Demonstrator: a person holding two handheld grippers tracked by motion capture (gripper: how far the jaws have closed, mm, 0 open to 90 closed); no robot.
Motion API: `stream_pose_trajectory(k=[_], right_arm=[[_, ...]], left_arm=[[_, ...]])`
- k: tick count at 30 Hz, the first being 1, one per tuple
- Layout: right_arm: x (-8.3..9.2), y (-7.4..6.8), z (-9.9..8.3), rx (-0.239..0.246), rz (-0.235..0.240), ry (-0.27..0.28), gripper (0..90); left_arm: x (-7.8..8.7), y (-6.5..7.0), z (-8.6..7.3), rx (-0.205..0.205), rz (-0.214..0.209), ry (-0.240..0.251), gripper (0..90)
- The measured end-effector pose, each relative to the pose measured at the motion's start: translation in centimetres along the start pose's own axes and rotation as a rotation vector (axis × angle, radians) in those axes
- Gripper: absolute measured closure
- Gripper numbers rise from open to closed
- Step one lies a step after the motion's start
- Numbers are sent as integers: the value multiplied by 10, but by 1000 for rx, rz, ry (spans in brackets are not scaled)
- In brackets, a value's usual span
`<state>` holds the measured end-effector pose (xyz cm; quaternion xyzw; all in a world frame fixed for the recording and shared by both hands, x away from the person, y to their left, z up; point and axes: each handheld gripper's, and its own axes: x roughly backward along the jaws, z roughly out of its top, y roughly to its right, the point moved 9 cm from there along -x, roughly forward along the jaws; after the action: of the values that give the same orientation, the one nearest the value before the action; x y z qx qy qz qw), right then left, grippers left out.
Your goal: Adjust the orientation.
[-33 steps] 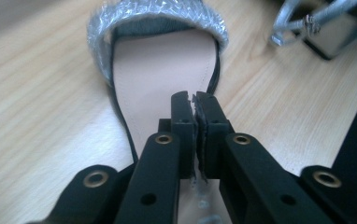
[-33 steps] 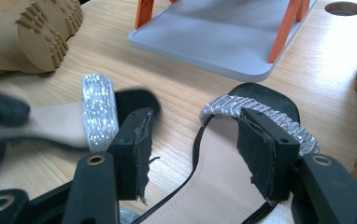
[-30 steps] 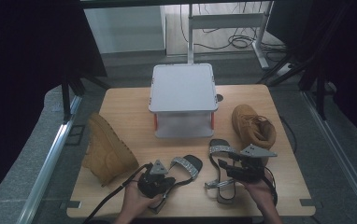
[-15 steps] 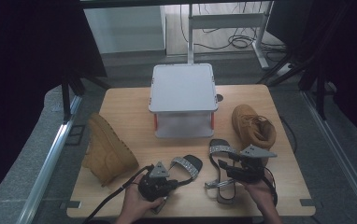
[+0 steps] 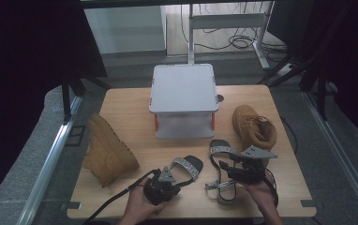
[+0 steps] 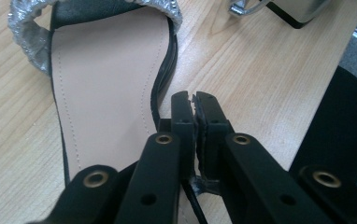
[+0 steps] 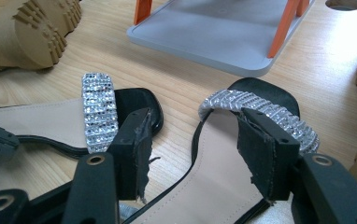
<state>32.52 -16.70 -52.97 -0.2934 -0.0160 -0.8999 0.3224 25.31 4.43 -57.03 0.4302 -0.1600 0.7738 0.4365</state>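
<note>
Two black sandals with glittery silver toe straps lie at the front of the wooden table (image 5: 130,117). My left gripper (image 5: 176,181) (image 6: 194,100) is at the heel end of the left sandal (image 5: 189,165) (image 6: 106,84). Its jaws are shut right beside the sole's edge, and a thin black strap runs out from between them low down. My right gripper (image 5: 231,168) (image 7: 197,154) stands open over the right sandal (image 5: 220,154) (image 7: 223,163). One jaw is on each side of the tan insole, behind the toe strap, and the pads do not press on it.
A grey two-level stand with orange legs (image 5: 182,89) (image 7: 214,32) stands mid-table behind the sandals. A tan boot (image 5: 107,150) (image 7: 27,28) lies on its side at the left, and another (image 5: 254,126) sits at the right. A person's hands hold both grippers at the front edge.
</note>
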Motion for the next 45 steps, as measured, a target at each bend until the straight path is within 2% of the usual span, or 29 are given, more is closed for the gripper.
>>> stream_pose_trajectory(k=[10, 14, 21, 26, 27, 28, 29, 31, 33, 34, 35, 36, 39, 41, 45], right_arm=[[0, 2, -2, -7, -3, -6, 448], [-1, 2, -3, -7, -3, -10, 447], [-1, 2, -4, -4, -3, -12, 447], [-1, 2, -4, -2, -4, -13, 447], [-1, 2, -4, -3, -2, -11, 447], [-1, 2, -3, -2, -2, -9, 447], [-1, 1, -3, -3, -1, -9, 447], [0, 1, -3, -3, 0, -7, 447], [0, 1, -3, -4, 0, -8, 447], [0, 0, -3, -4, 1, -6, 447], [0, 0, -3, -4, 1, -6, 447], [0, -1, -2, 0, 4, -3, 447], [1, -3, 0, 6, 10, 15, 449], [1, -4, 1, 11, 11, 24, 455], [7, -11, 6, 26, 35, 62, 575]], left_arm=[[4, -10, -3, 15, 2, -13, 893], [7, -17, -6, 25, 27, -21, 887], [6, -15, -7, 25, 5, -27, 858], [12, -11, -2, 32, -37, 19, 842], [17, -11, 2, 34, -51, 48, 822], [17, -11, 2, 34, -51, 48, 798], [24, -13, 6, 36, -44, 97, 766], [30, -17, 9, 32, -36, 128, 714], [36, -22, 12, 48, -21, 169, 615], [39, -25, 13, 51, -8, 181, 599], [39, -25, 13, 51, -8, 181, 575], [44, -31, 13, 54, 16, 192, 542], [46, -41, 11, 83, 54, 203, 449], [47, -44, 10, 91, 62, 205, 427], [50, -55, 8, 106, 99, 213, 368]])
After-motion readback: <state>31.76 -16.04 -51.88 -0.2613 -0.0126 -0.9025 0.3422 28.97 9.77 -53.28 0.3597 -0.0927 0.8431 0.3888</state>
